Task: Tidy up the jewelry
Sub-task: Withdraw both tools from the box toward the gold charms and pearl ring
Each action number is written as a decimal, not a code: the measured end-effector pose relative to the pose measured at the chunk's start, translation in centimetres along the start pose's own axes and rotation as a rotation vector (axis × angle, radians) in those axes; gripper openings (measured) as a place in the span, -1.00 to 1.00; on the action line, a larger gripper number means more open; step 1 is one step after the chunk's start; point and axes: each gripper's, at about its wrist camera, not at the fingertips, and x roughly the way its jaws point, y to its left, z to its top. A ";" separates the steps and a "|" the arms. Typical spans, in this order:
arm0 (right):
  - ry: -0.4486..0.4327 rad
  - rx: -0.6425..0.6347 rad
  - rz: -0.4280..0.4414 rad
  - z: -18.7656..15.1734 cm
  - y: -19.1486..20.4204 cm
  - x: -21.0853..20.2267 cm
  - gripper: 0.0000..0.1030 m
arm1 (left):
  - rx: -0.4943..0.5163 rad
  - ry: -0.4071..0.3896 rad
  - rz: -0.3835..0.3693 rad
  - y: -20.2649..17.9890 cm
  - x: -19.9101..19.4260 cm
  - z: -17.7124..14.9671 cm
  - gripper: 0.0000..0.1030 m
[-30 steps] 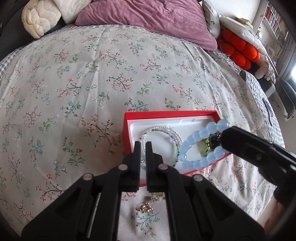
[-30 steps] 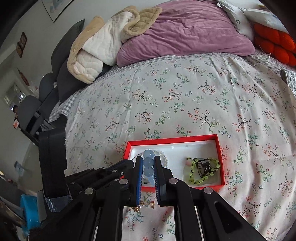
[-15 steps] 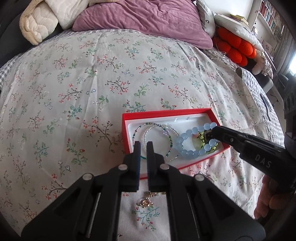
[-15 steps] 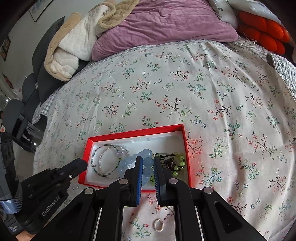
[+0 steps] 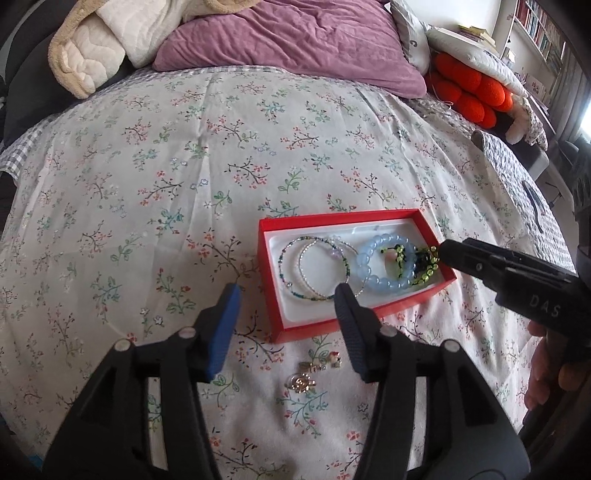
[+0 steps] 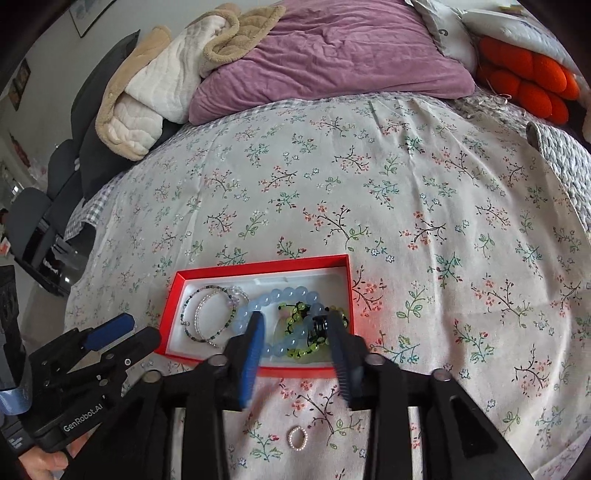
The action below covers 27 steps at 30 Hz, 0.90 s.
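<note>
A red box [image 5: 266, 258] [image 6: 173, 291] with a white lining lies on the floral bedspread. In it are two thin beaded bangles [image 5: 314, 267] [image 6: 210, 314], a pale blue bead bracelet [image 5: 369, 273] [image 6: 291, 295] and a green and black bead bracelet [image 5: 421, 264] [image 6: 299, 328]. My right gripper [image 6: 293, 332] [image 5: 447, 251] is open and empty over the box's right end. My left gripper [image 5: 286, 299] [image 6: 122, 330] is open and empty at the box's near left corner. Small gold charms [image 5: 314, 373] and a small pearl ring [image 6: 297, 438] lie on the bedspread in front of the box.
A purple pillow [image 5: 295, 37] [image 6: 325, 55], a cream blanket [image 5: 88, 59] [image 6: 155, 92] and an orange cushion [image 5: 469, 92] [image 6: 528, 81] lie at the head of the bed. The bed's edge falls off to the right, with a bookshelf [image 5: 535, 29] beyond.
My right gripper lowered the blue bracelet into the box, opened and let it go. My left gripper opened from shut.
</note>
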 end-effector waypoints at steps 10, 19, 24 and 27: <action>0.006 -0.039 -0.012 -1.6 0.1 -2.2 0.43 | 0.003 0.052 0.020 1.0 -1.2 -2.1 0.62; 0.047 -0.100 -0.006 -3.9 1.0 -2.8 0.78 | 0.003 0.080 0.046 1.5 -2.1 -4.2 0.93; 0.058 -0.128 -0.039 -5.0 1.0 -2.6 0.81 | 0.004 0.094 0.039 2.0 -2.1 -5.0 0.96; 0.084 -0.130 -0.044 -5.4 0.8 -2.1 0.81 | -0.002 0.108 0.051 2.9 -1.8 -5.7 0.97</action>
